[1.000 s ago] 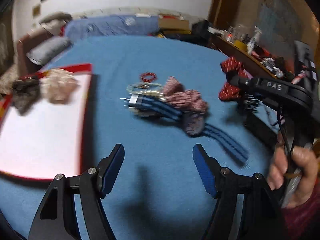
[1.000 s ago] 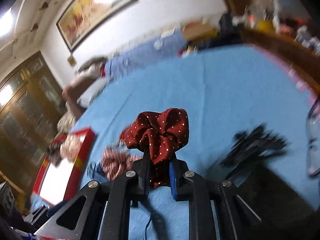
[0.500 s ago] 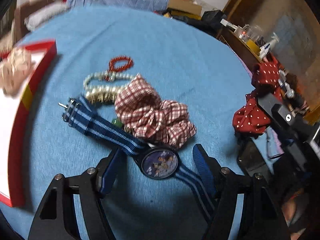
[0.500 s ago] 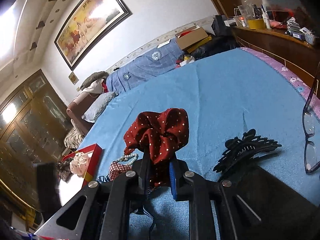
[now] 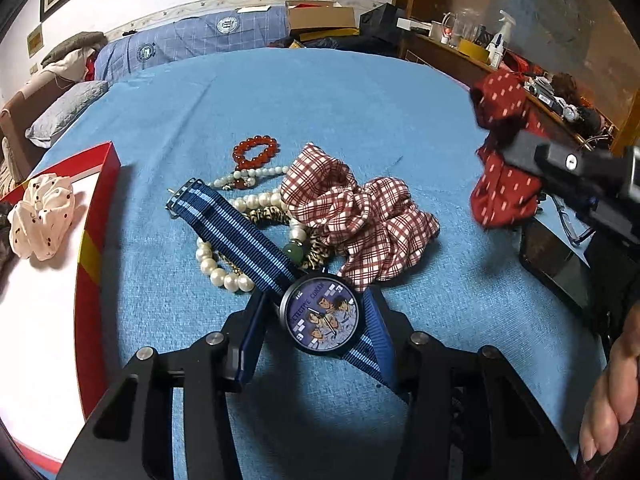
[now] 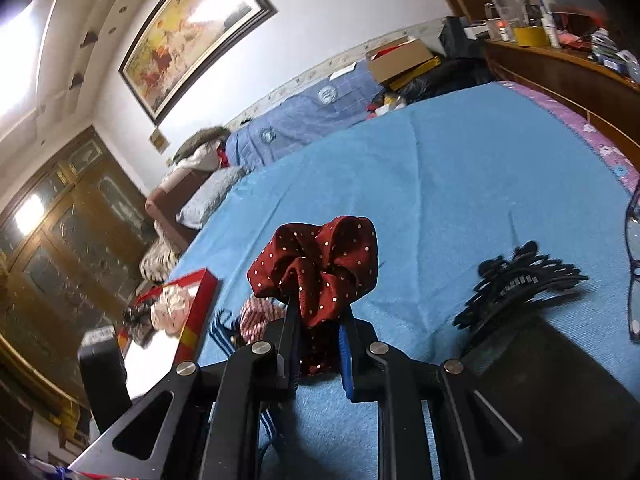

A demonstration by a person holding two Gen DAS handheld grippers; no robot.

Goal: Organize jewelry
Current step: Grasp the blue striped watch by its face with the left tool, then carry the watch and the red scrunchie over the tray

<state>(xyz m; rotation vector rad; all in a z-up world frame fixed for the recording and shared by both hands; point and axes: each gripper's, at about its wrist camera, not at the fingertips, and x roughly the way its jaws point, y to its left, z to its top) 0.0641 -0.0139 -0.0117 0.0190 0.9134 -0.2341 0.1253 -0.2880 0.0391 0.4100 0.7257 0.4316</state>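
My left gripper (image 5: pixel 316 320) is closed around the face of a watch (image 5: pixel 322 318) with a blue striped strap, which lies on the blue bedspread. Behind it lie a red plaid scrunchie (image 5: pixel 360 216), pearl strands (image 5: pixel 224 272) and a red bead bracelet (image 5: pixel 256 152). My right gripper (image 6: pixel 316 320) is shut on a dark red polka-dot scrunchie (image 6: pixel 320 260), held above the bed; it shows at the right of the left wrist view (image 5: pixel 504 172). A red-rimmed white tray (image 5: pixel 44 288) at the left holds a cream scrunchie (image 5: pixel 40 216).
A black hair claw (image 6: pixel 520 284) sits on a dark box (image 6: pixel 552 380) at the right, with glasses (image 6: pixel 634 280) beside it. Pillows and folded bedding lie at the bed's far end. A cluttered wooden shelf (image 5: pixel 500 60) runs along the right.
My left gripper has moved forward to the jewelry pile and its jaws have closed in on the watch face. My right gripper still holds the dark red scrunchie, slightly shifted.
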